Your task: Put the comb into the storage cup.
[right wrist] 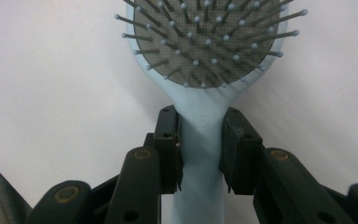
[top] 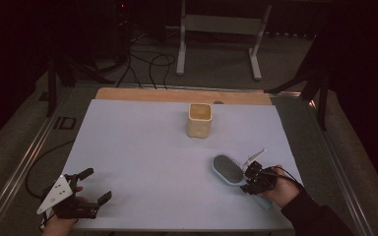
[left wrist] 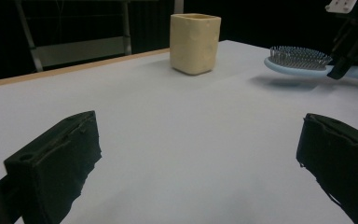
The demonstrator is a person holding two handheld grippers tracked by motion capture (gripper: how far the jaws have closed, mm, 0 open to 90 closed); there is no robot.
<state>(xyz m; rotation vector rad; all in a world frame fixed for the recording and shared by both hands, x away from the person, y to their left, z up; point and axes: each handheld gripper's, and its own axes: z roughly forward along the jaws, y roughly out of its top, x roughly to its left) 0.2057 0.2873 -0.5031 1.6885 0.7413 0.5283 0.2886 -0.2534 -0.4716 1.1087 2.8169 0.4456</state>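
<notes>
In the right gripper view, right gripper [right wrist: 200, 149] clasps hairbrush [right wrist: 205, 42]'s neck, seemingly lifted; left gripper [left wrist: 200, 154] gapes.

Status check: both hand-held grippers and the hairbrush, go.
Right hand-held gripper clamped on light blue hairbrush handle, brush lifted off the white table. Left hand-held gripper open, empty. Cream cup beyond, path open.
</notes>
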